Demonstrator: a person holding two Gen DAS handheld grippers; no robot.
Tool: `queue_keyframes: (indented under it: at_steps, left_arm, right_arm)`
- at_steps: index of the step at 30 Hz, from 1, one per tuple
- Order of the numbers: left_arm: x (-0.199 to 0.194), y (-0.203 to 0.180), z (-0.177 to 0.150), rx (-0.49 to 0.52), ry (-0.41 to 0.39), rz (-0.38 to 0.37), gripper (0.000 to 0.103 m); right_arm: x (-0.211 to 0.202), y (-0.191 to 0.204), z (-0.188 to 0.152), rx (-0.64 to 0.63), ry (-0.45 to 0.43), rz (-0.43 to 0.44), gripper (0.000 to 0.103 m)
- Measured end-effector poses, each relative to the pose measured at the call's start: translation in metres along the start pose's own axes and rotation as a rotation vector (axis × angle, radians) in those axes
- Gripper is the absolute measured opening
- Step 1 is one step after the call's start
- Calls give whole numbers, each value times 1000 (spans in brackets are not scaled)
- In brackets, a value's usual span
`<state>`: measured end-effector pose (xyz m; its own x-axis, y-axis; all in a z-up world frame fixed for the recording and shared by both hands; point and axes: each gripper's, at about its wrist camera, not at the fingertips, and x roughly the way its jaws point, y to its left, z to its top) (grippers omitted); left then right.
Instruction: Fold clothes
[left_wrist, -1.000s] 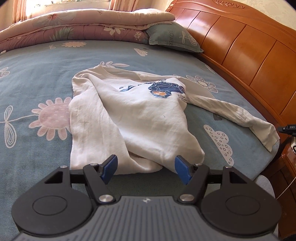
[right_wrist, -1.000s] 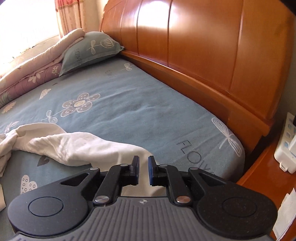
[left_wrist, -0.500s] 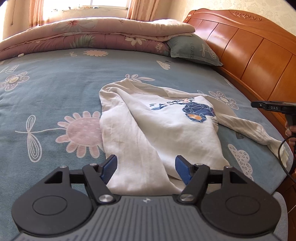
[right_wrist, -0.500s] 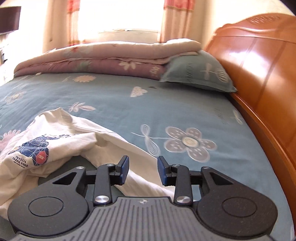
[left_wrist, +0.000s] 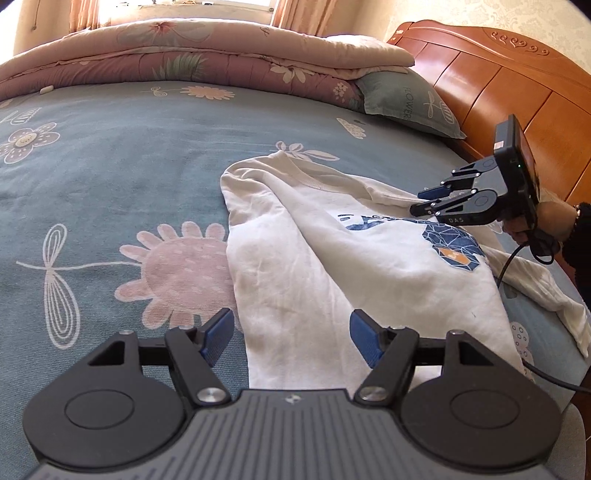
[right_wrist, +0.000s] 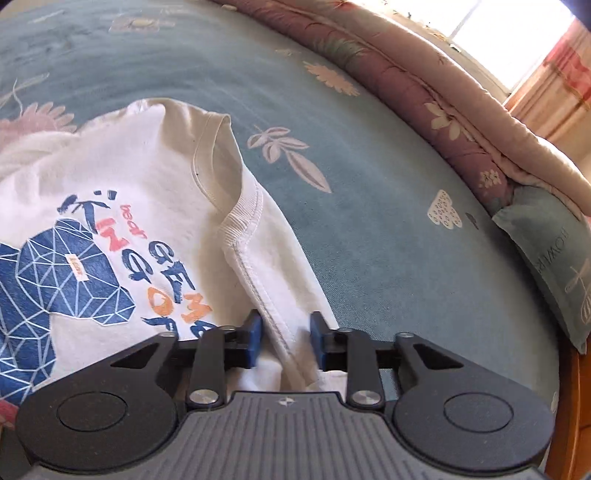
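Shirt, white, blue print, lies rumpled; left tongs and right tongs gape empty.

Layout of the shirt on the bed, seen along both grippers.
The shirt lies crumpled on the bed's near-right part, its collar toward the folded quilt at the far edge. A pillow sits right of the quilt, against the headboard along the right side. The left gripper hovers at the shirt's near hem, jaws apart; the right gripper, in a hand, straddles a seam beside the collar.
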<state>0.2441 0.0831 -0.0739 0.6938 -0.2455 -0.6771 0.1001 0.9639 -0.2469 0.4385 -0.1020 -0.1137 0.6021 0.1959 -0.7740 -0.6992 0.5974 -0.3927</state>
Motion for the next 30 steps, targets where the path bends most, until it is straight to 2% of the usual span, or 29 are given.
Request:
queue_keyframes:
  at_steps: [1, 11, 18, 22, 25, 27, 30]
  left_arm:
    - [2, 1, 0, -1, 0, -4, 69]
    - [13, 11, -1, -18, 9, -29, 69]
    - [12, 15, -2, -40, 14, -41, 69]
    - [6, 14, -4, -60, 21, -55, 69]
    - [0, 13, -9, -102, 26, -79, 69]
    - [-3, 12, -16, -130, 42, -99, 69]
    - [-6, 10, -27, -163, 68, -117, 69]
  right_arm:
    - [2, -4, 2, 4, -6, -10, 7]
    - [-20, -28, -8, 183, -51, -24, 7]
    - [-38, -44, -16, 318, -81, -27, 23]
    - [-49, -53, -21, 395, -98, -28, 27]
    - [-56, -60, -25, 453, -111, -29, 39]
    - [-84, -45, -44, 481, -127, 30, 45]
    - [-113, -9, -78, 534, -132, 127, 48]
